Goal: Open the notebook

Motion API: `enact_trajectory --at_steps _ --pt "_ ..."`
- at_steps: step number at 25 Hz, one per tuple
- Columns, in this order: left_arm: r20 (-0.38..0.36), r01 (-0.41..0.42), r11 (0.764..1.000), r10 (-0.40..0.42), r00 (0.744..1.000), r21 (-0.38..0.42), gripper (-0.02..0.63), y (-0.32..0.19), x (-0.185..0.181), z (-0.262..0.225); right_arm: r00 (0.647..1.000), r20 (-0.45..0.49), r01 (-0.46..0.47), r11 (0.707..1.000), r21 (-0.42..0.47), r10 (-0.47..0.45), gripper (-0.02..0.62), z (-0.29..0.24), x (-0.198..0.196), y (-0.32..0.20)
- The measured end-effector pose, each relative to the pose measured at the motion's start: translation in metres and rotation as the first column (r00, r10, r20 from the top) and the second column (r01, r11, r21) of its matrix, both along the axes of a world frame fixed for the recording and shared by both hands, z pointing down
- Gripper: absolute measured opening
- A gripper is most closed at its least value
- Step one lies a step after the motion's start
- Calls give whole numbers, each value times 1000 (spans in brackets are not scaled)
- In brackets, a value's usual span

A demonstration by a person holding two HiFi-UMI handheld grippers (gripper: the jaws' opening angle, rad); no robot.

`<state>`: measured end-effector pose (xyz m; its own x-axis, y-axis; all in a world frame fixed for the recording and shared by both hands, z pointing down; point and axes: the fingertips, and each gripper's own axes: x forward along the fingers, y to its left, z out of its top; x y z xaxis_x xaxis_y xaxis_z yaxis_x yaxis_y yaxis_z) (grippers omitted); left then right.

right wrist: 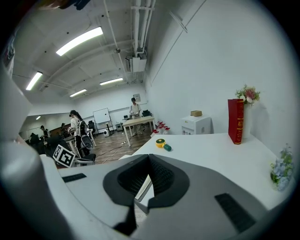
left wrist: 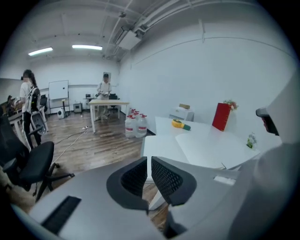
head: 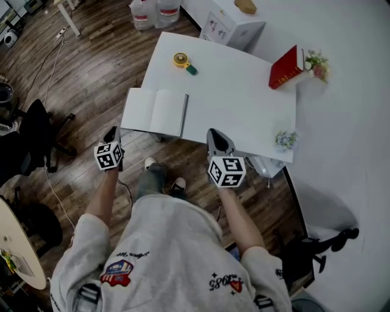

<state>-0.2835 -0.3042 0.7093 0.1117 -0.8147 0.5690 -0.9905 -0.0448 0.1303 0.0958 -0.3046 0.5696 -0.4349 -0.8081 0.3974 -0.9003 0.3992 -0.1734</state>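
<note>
The notebook (head: 153,111) lies open and flat, white pages up, on the near left corner of the white table (head: 244,103). My left gripper (head: 111,131) hangs off the table just below the notebook's left corner, not touching it. Its jaws are shut to a thin slit with nothing between them. In the left gripper view the notebook (left wrist: 161,147) lies straight ahead of the left gripper (left wrist: 149,159). My right gripper (head: 216,135) hovers at the table's near edge, right of the notebook, shut and empty. The right gripper (right wrist: 148,157) shows its pads meeting, with the notebook's edge (right wrist: 144,186) below them.
A yellow tape measure (head: 181,60) lies on the table's far side. A red book (head: 286,67) stands by flowers (head: 317,64) at the far right; a small flower sprig (head: 285,139) sits at the near right corner. Water bottles (head: 155,12), a cabinet (head: 234,24) and an office chair (head: 36,137) surround the table.
</note>
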Motion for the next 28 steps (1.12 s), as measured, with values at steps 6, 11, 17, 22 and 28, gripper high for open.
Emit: enact_trajectory --at_steps 6,11,17,22,28 --pt "41 -105 989 102 994 100 5 4 41 -64 999 12 49 997 65 -50 0 -21 -7 10" --pt "60 -169 965 160 985 201 5 10 73 -122 995 39 90 989 117 -95 -5 -43 -17 20" --pt "81 -232 906 217 973 355 5 22 104 -203 991 31 125 973 193 -133 -5 -71 -30 24" --pt "75 -270 868 263 962 416 5 36 121 -249 992 33 112 956 271 -125 -5 -101 -38 29" --pt "74 -276 843 274 959 462 5 50 127 -265 994 31 92 935 343 -109 -5 -125 -39 38"
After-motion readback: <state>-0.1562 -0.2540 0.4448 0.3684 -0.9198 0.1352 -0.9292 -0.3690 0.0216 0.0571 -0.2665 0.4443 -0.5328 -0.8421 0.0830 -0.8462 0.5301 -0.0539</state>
